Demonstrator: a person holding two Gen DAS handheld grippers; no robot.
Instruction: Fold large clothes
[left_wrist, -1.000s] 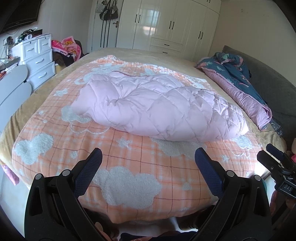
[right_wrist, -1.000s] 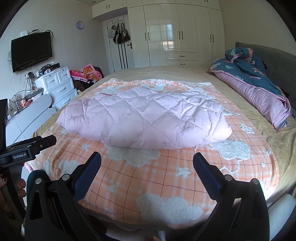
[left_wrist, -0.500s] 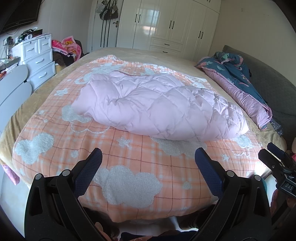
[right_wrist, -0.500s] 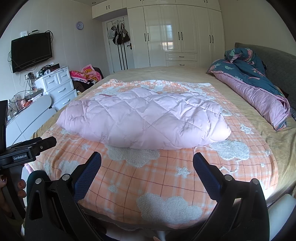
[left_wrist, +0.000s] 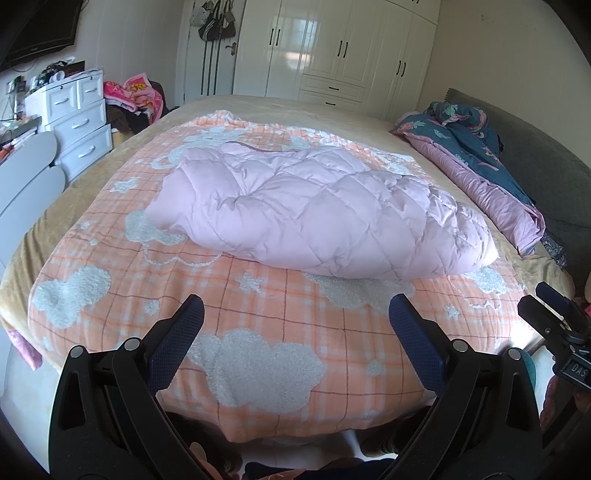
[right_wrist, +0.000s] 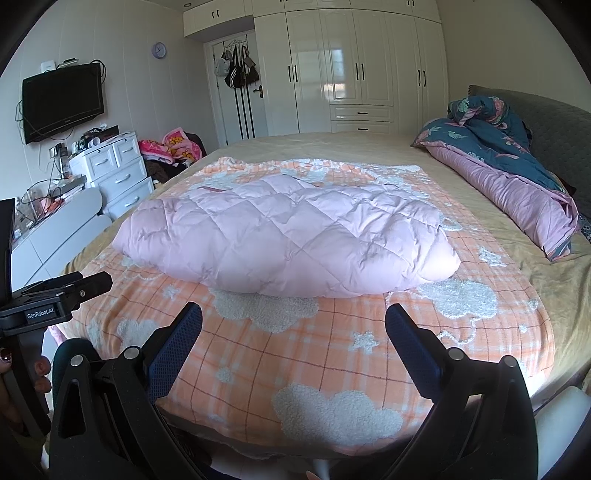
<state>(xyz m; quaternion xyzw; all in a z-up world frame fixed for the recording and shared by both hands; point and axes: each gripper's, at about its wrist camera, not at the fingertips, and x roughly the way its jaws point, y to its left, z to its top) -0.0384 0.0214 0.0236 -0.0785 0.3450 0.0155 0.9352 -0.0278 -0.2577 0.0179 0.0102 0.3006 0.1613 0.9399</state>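
Okay, you're holding both the left gripper (left_wrist: 295, 325) and right gripper (right_wrist: 293, 332) spread wide and empty short of the pink jacket (left_wrist: 317, 214), so reach in low and pinch its near edge.

The room holds one bed (right_wrist: 369, 147), one pink padded coat (right_wrist: 288, 240), one checked orange blanket (right_wrist: 295, 362), one rolled-up quilt (right_wrist: 509, 177), one television (right_wrist: 61, 101), one wall clock (right_wrist: 159, 50) and two grippers (left_wrist: 295, 325) (right_wrist: 293, 328).
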